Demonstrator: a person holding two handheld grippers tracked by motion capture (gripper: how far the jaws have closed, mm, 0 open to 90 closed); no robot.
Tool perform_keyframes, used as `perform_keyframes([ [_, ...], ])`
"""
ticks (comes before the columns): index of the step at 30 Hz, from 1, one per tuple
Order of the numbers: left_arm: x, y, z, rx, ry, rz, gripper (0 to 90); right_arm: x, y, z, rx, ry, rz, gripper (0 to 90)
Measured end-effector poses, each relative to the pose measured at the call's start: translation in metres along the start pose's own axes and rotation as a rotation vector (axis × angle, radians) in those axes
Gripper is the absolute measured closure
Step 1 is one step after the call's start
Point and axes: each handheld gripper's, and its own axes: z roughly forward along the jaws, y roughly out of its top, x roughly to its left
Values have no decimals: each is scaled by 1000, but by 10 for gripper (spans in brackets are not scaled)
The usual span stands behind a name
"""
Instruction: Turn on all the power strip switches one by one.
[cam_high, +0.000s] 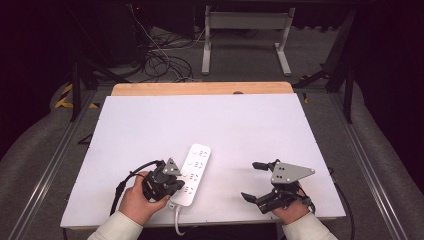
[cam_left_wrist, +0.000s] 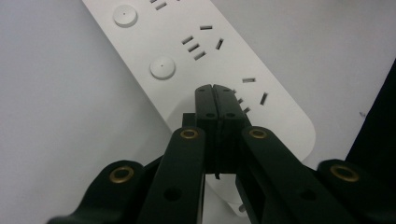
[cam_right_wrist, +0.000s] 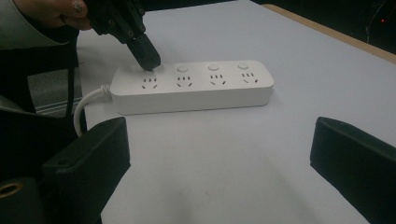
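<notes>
White power strip lies near the table's front edge. Left gripper, jaws pressed together, tip on the switch nearest the cord: likely pressing it. Right gripper spread, idle alongside. Next: lift straight off.
</notes>
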Motion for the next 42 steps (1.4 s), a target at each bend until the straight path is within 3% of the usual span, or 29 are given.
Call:
perform_keyframes([
  [5, -2, -1, 1, -1, 58, 14, 899, 0, 0, 0, -1, 3, 1, 50],
  [11, -3, -3, 1, -8, 80, 13, 900, 1, 0, 1, 1, 7, 0, 50],
  [13, -4, -3, 2, -11, 76, 14, 900, 1, 0, 1, 2, 7, 1, 50],
  [14, -3, -3, 2, -18, 31, 14, 900, 1, 0, 1, 2, 7, 1, 50],
  [15, -3, -3, 2, -18, 31, 14, 900, 1, 0, 1, 4, 7, 0, 50],
  [16, -5, -2, 4, -25, -20, 18, 900, 1, 0, 1, 3, 6, 1, 50],
  [19, -8, -2, 4, -20, 0, 27, 900, 1, 0, 1, 3, 8, 1, 50],
  [23, -2, -6, 2, -36, -41, -12, 900, 1, 0, 0, -1, 8, 1, 50],
  [31, -7, -7, 3, -63, -4, 22, 900, 0, 0, 0, -3, 10, 0, 50],
  [34, -6, -7, 1, -64, 41, 17, 900, 0, 0, 0, -3, 10, 2, 50],
  [42, -3, -7, 2, -52, 24, 8, 900, 0, 0, 0, -4, 12, 1, 50],
])
